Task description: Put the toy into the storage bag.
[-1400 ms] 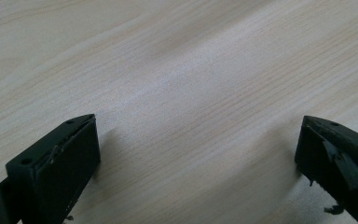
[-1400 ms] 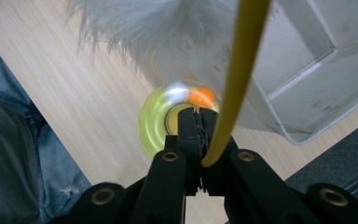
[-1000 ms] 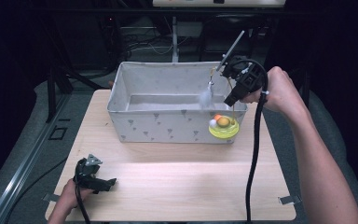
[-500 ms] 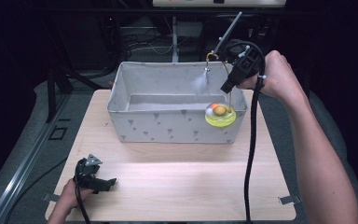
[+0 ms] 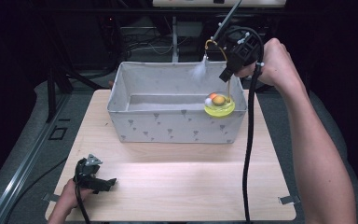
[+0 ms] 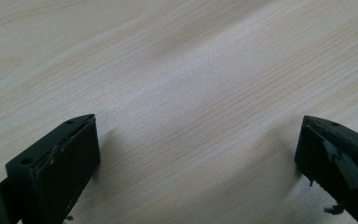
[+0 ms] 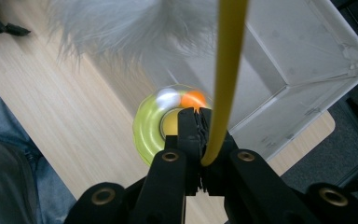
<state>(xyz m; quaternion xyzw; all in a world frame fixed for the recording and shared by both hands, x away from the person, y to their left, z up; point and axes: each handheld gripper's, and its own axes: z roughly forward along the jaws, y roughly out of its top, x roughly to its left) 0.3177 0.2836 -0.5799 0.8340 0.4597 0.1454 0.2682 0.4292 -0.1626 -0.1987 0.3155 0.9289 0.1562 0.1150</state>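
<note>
A: High view: right gripper lifts yellow-green disc toy with curved yellow wire and white feather over grey fabric bin. Left gripper rests on pale wooden table.

B: Left gripper view: jaws wide, empty. Right gripper view: jaws closed on wire. Risk: thin wire slipping, toy swinging. No legible writing.

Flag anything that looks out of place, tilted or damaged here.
Nothing looks damaged or spilled. One thing stands out: the yellow-green toy hangs in mid-air over the fabric bin's right end, lifted by its yellow wire, which the right gripper pinches. The left gripper rests open on the table.
</note>
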